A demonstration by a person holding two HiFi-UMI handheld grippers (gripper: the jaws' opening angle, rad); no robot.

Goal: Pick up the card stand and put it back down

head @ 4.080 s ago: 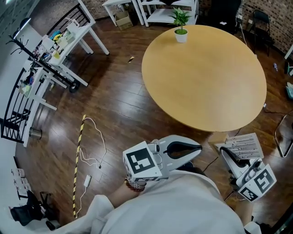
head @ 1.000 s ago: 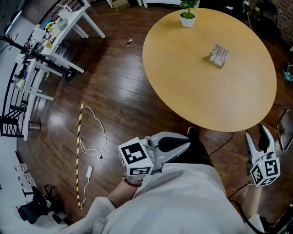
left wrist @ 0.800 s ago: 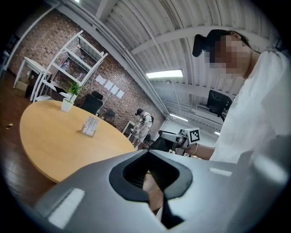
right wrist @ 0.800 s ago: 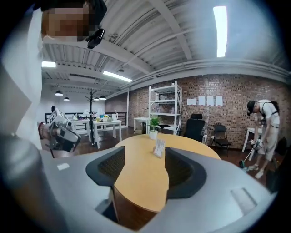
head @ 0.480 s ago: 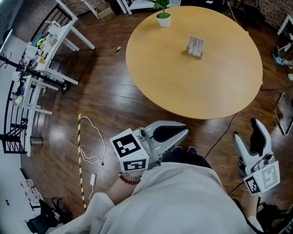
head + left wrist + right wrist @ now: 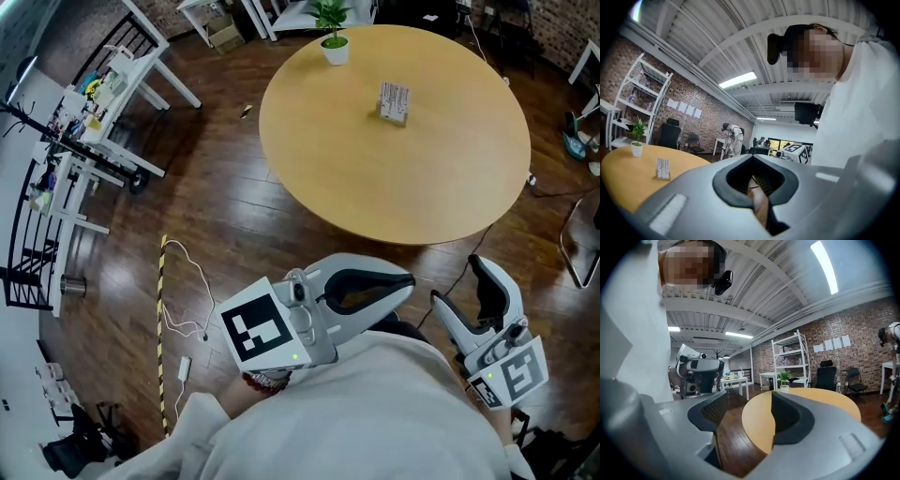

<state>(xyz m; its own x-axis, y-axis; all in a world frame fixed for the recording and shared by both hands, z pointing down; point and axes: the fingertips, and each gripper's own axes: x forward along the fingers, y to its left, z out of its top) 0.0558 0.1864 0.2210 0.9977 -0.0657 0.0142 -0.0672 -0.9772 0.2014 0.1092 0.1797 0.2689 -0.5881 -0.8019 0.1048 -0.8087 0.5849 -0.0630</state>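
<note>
Left claw (image 6: 408, 283) is closed, its two jaw tips meeting and nothing caught in the loop they form; only the dark wooden floor (image 6: 234, 216) shows through that loop; right claw (image 6: 458, 281) has its jaws wide apart with nothing between them, and they have just been closing a little; both claws are held low in front of the person's white shirt (image 6: 375, 422), on the near side of the round wooden table (image 6: 375, 197), off its rim and over the floor, each pointing roughly toward the table; the card stand (image 6: 394, 101), small and pale, stands upright on the far half of the tabletop, well apart from both claws and touched by neither; a potted plant (image 6: 332, 42) in a white pot stands close to the far rim, near the card stand and to its left in the head view; in the left gripper view the card stand shows on the tabletop to the left of the jaws, with the plant further left; on the floor to the left lie a white cable (image 6: 192, 300) and a yellow-and-black striped strip (image 6: 159, 328); white racks (image 6: 103, 103) stand along the left edge
</note>
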